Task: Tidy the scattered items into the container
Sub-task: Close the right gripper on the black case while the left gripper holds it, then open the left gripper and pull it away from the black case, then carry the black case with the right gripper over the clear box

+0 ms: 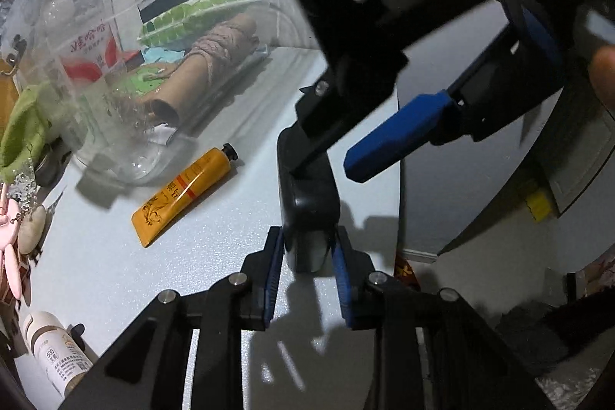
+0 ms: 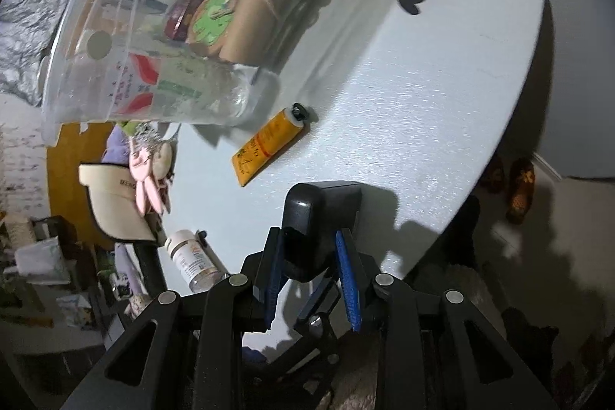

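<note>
Hazards first, reading left to right from the clear tub (image 2: 77, 25). Well left of the tub and nearer the camera, at the worktop (image 2: 423, 102) edge: white bottle (image 2: 192, 260) lying on its side, likely to roll off if nudged. Nearby, left of the tub: pink charm (image 2: 148, 175) and cream visor cap (image 2: 111, 202), at or past the edge, prone to snagging on a passing tool. Just beside the tub's near corner: orange tube (image 1: 184, 195), flat, cap pointing away, easily pushed under the tub wall by a careless approach. Right of the tub, well apart and close to the worktop's near edge: black case (image 1: 307, 202), the item in hand, gripped between the blue pads of the left tool (image 1: 307, 237). Flanked also by the right tool (image 2: 309, 235); cannot tell whether clamped or merely alongside. Judged risk: a slip or twist of the case if one tool lets go before the other holds firmly, with a drop onto the floor rather than the worktop. Further risk: the smooth rounded shell sliding out of a shallow pinch.

Container: one tub, transparent, already part filled. Inside, left to right: red-and-white packet (image 1: 96, 45), round green piece (image 2: 211, 14), green-and-white pouch (image 1: 192, 14), yarn wound on a cardboard tube (image 1: 215, 52). Room remaining near the front wall for the case, tube and bottle.
</note>
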`<state>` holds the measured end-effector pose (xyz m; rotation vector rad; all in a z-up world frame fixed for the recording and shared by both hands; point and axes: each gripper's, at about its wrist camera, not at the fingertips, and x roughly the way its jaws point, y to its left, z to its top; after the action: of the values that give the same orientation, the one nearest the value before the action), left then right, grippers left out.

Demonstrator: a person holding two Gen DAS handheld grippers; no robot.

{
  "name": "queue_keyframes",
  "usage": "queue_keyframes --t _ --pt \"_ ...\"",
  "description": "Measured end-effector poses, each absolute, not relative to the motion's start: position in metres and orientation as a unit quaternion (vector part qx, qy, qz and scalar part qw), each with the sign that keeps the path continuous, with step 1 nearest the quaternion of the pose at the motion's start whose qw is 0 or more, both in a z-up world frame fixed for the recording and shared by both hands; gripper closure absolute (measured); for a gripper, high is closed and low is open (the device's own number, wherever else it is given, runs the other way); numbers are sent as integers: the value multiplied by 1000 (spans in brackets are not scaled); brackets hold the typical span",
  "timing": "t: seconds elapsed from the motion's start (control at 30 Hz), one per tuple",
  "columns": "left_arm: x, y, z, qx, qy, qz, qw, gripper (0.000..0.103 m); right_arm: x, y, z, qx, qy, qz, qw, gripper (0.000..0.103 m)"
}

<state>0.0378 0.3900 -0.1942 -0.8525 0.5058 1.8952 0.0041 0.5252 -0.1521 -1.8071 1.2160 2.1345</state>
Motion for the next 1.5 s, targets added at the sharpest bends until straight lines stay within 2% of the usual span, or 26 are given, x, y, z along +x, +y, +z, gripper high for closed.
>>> queue_keyframes --t 0.07,0.2,0.43,0.77,0.87,1.0,1.27,1.37,1.5 --pt "39 389 -195 -347 205 780 479 78 0 524 -154 -601 402 689 49 74" --pt "45 387 -194 -333 209 785 478 78 -15 519 -155 -632 370 678 62 66" --pt "46 386 -195 -321 210 790 478 78 -40 507 -179 -684 317 653 70 65" --pt "43 385 -197 -327 202 783 490 77 -29 519 -193 -677 375 630 63 65" --pt "38 381 -196 -346 191 774 494 73 -23 526 -196 -671 404 618 67 68" --pt "37 367 -190 -357 185 761 508 72 -9 537 -204 -657 452 600 68 73" --pt "-2 337 -161 -402 114 785 458 72 0 547 -212 -614 518 596 7 77" --pt "-20 328 -144 -413 78 802 425 72 -4 549 -198 -589 547 594 -36 77" --pt "-43 312 -125 -421 31 821 385 72 -19 562 -148 -537 576 608 -101 77"
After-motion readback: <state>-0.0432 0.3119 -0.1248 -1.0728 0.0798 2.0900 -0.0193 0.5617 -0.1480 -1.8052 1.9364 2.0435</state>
